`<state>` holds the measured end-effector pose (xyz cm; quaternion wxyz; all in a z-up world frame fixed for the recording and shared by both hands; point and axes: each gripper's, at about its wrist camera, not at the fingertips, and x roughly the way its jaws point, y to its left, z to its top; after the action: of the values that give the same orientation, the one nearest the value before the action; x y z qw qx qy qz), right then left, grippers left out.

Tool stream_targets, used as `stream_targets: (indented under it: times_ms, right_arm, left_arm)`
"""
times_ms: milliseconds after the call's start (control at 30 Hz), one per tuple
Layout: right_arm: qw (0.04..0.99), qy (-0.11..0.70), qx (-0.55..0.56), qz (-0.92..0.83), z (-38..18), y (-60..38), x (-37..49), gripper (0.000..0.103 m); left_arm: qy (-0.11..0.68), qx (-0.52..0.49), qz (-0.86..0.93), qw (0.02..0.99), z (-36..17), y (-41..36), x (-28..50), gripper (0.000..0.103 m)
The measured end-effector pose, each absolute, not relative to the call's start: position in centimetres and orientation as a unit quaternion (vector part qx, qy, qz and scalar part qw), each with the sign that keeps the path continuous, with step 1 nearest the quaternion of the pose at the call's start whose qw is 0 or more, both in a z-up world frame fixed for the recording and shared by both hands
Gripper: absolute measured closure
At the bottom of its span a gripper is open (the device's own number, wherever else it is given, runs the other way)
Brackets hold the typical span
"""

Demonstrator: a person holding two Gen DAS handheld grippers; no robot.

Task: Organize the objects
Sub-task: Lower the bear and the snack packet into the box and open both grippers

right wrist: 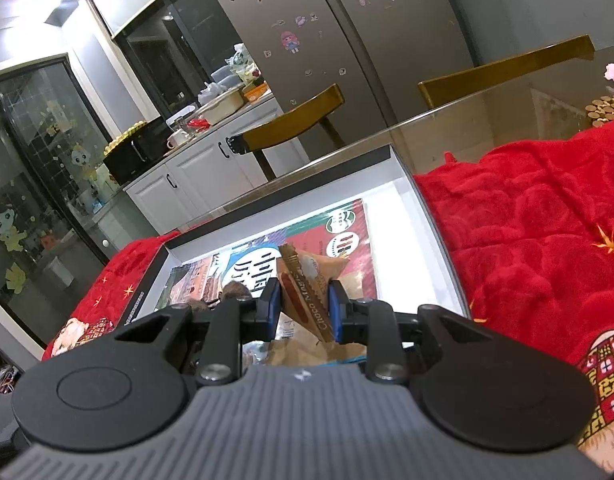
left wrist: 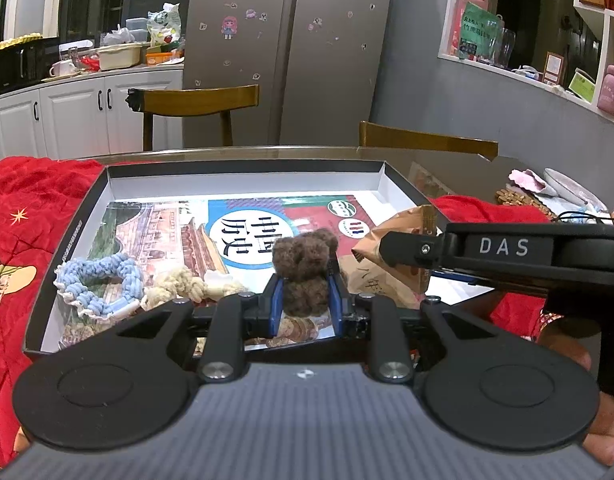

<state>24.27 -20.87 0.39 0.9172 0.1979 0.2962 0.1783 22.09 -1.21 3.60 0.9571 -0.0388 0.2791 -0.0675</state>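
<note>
A shallow dark-rimmed box (left wrist: 243, 168) lies on a red cloth, with a printed book (left wrist: 243, 224) flat inside it. My left gripper (left wrist: 305, 294) is shut on a brown plush bear (left wrist: 305, 260), held just above the box's near part. A blue rope toy (left wrist: 99, 280) and a beige rope knot (left wrist: 179, 286) lie in the box at the left. My right gripper (right wrist: 305, 304) is shut on a tan Choco snack packet (right wrist: 307, 280) over the box (right wrist: 423, 216). The packet (left wrist: 395, 236) and the right gripper also show at the right of the left wrist view.
The red cloth (right wrist: 527, 220) covers the glass table around the box. Two wooden chairs (left wrist: 199, 100) stand behind the table, before a grey fridge (left wrist: 287, 52). Brown paper bags (left wrist: 383, 284) lie in the box's right part. Coasters and a plate (left wrist: 563, 188) sit at the far right.
</note>
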Motion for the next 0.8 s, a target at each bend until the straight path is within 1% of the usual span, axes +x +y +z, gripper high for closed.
stream_targets:
  times_ms: [800]
  right_arm:
    - [0.919,0.308,0.179,0.169,0.42,-20.37,24.4,0.074]
  left_arm:
    - [0.287,-0.035,-0.07,0.955,3.23,-1.53,22.32,0.075]
